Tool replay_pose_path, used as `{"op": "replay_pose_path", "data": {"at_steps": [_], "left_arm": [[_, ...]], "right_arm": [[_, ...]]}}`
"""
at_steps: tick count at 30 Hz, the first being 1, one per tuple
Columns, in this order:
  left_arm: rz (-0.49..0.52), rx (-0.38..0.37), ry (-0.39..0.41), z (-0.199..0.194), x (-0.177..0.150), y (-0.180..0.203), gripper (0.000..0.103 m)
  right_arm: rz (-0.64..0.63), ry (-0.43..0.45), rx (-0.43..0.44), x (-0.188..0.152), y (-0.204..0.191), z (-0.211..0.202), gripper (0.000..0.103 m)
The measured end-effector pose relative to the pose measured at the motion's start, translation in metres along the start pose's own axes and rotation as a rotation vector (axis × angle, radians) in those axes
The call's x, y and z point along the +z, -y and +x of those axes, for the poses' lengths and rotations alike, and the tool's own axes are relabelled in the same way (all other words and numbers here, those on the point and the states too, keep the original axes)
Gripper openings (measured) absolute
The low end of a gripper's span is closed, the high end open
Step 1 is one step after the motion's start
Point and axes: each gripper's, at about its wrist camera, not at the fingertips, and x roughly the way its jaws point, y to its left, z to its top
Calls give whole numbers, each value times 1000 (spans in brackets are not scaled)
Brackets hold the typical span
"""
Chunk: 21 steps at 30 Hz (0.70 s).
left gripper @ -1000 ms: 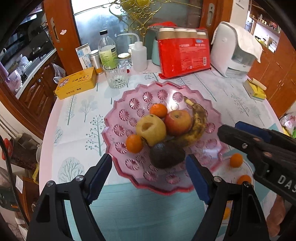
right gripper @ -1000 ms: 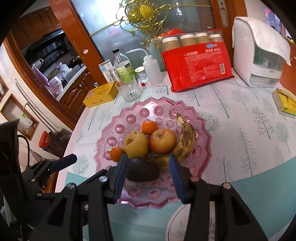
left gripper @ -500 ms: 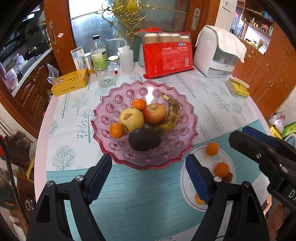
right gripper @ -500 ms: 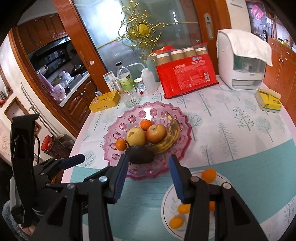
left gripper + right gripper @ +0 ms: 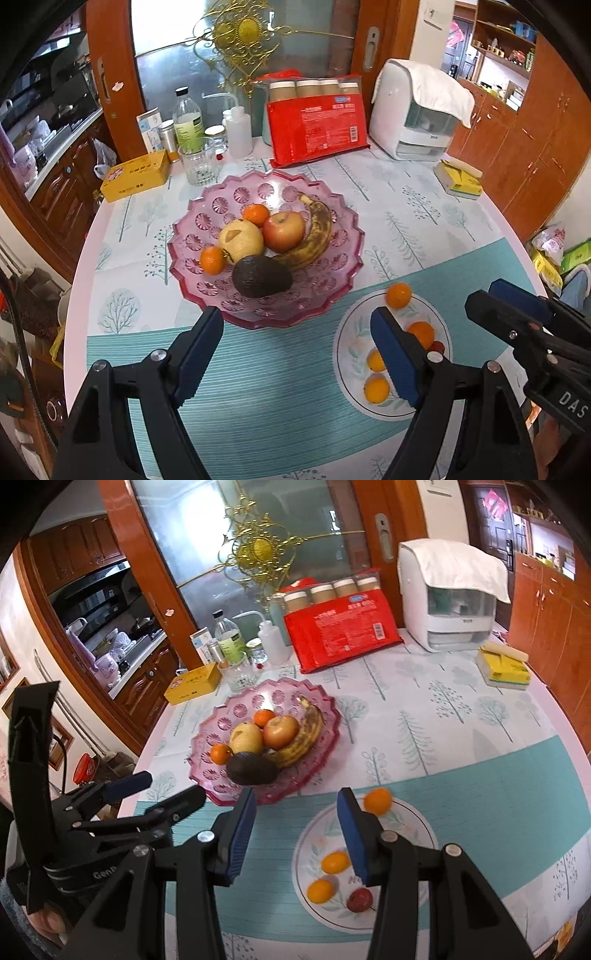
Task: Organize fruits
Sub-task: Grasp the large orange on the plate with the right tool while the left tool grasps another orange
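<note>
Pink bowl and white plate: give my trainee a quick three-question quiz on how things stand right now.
1. True or false: the avocado lies in the pink bowl.
2. Which fruit touches the apple on its right side in the left wrist view? A) banana B) pear C) avocado
3. Fill in: both the left gripper and the right gripper are ____, holding nothing.

Key: 1 true. 2 A. 3 open. The white plate holds the small fruits apart from the bowl.
</note>
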Motion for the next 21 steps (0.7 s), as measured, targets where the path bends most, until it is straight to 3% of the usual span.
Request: {"op": "replay_pose_path", "data": {"at_steps": [6, 21], "left_arm": [[53, 37, 2, 6, -12, 18, 81], [94, 31, -140, 61, -45, 47, 81]], "right_arm": [[51, -21, -30, -14, 29, 0, 46], [127, -100, -102, -36, 92, 24, 46]]}}
